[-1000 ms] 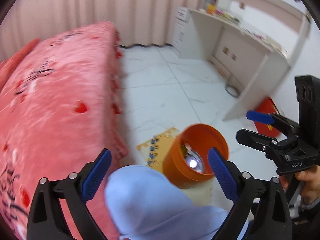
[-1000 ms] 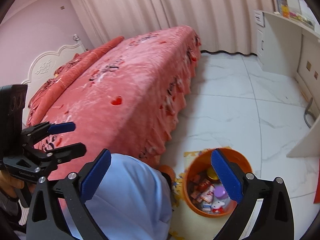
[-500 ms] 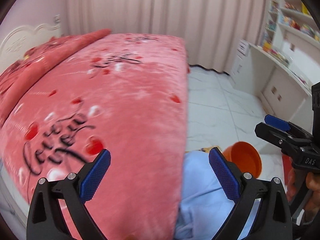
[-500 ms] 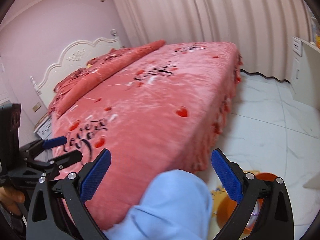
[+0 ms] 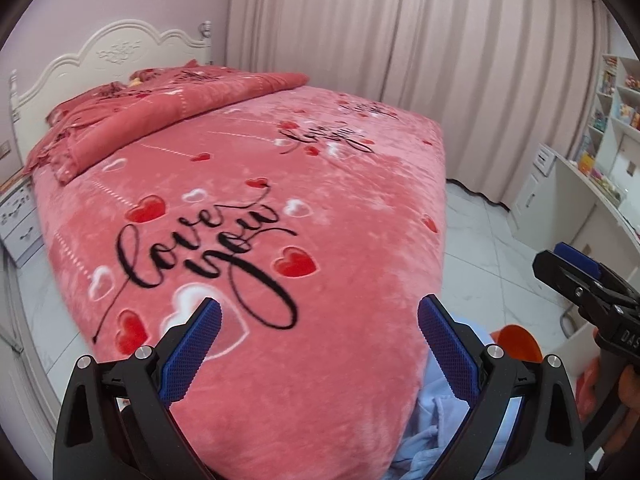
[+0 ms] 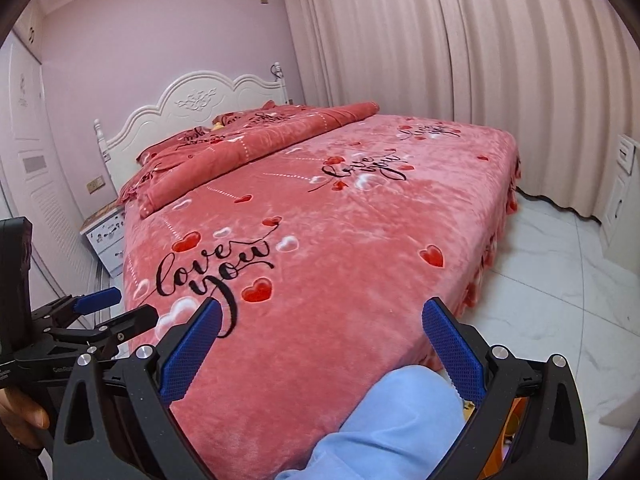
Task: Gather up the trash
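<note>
Both grippers hovering over the bed, nothing grabbed

Left gripper (image 5: 319, 316) and right gripper (image 6: 323, 320) are gaping wide apart, empty, over the pink heart-print plush blanket (image 5: 256, 208); the round orange plastic trash bin (image 5: 518, 342) is sitting on the floor beside the bed.

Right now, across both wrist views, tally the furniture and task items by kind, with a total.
Beds: 1
Nightstands: 1
Desks: 1
Orange trash bins: 1
Grippers: 2, left gripper and right gripper, both open and empty
Total: 6
</note>
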`<act>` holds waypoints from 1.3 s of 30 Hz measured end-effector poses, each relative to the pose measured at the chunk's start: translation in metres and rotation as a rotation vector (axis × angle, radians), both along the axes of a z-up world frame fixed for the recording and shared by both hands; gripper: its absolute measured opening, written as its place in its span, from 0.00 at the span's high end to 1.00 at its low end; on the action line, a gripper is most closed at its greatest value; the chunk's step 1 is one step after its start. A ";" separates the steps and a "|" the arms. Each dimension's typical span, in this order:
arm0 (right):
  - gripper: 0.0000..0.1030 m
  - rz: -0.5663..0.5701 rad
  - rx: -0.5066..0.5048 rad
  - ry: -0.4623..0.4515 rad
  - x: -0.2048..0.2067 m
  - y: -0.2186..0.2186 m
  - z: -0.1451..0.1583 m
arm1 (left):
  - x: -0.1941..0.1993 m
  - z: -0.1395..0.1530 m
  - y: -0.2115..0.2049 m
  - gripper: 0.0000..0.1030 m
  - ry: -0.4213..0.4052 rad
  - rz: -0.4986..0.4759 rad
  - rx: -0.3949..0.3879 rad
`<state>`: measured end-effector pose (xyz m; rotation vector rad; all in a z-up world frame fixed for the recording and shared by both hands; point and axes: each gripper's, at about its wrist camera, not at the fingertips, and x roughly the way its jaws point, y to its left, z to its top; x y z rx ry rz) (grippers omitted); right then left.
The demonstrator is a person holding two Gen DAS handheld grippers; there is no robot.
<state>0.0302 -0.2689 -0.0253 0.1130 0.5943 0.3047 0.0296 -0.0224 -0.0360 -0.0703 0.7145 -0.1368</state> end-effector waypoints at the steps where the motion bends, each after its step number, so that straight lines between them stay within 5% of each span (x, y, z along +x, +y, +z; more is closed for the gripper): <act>1: 0.05 0.006 0.000 0.002 -0.001 0.002 -0.001 | -0.001 0.000 0.003 0.06 -0.001 0.008 -0.013; 5: 0.05 0.021 -0.004 0.009 -0.005 0.009 -0.004 | -0.008 0.001 0.012 0.06 -0.026 0.027 -0.060; 39: 0.05 0.034 0.013 0.035 -0.006 0.010 -0.012 | -0.012 0.003 -0.005 0.06 -0.018 0.013 0.036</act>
